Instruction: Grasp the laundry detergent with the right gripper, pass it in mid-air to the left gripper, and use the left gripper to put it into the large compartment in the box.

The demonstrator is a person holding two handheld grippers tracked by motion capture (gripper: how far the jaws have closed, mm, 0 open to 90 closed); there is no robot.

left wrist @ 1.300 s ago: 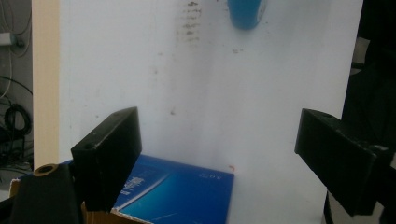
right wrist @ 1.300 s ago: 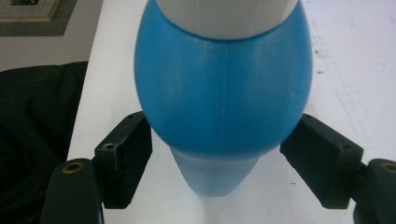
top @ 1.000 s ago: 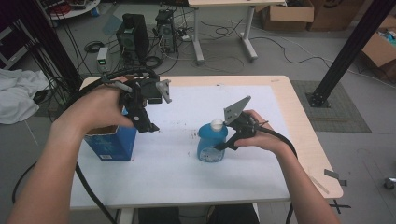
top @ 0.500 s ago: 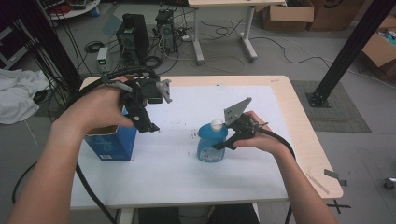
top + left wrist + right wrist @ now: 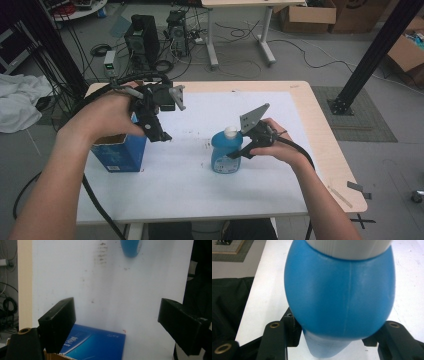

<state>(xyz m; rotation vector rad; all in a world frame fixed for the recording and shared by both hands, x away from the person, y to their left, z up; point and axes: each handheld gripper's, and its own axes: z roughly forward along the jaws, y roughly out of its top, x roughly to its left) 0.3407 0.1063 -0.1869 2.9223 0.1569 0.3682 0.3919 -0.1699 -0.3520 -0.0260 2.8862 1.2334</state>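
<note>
On blue bottle, unreadable label.

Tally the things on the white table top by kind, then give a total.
Blue bottle: 1
Blue box: 1
Total: 2

Even, soft overhead light fills the room; the white table top is bright without harsh glare, and shadows under the hands are faint. The high view bends slightly at its edges. In the right gripper view the blue bottle looms near, soft-focused, with a dull sheen.
</note>
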